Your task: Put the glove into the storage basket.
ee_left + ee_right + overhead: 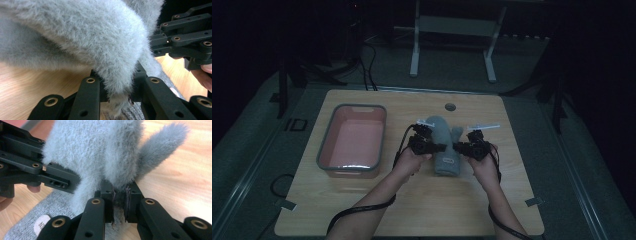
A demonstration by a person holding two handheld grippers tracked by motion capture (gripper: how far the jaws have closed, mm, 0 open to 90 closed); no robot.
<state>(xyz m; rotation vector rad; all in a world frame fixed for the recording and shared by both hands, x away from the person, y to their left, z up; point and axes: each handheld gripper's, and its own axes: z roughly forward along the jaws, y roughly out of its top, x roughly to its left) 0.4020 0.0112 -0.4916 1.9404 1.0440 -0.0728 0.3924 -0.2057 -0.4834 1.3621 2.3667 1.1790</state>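
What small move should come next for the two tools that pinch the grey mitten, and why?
Probably lift both together and carry it left toward the pink basin. The left tool and the right tool are each shut on a fold of the fuzzy grey mitten, which still lies on the wooden table, and the basin stands open beside it.

Both forearms reach in from the table's near edge to mid-table, left gripper and right gripper facing each other close together, each with jaws clamped on grey fuzzy mitten fabric.
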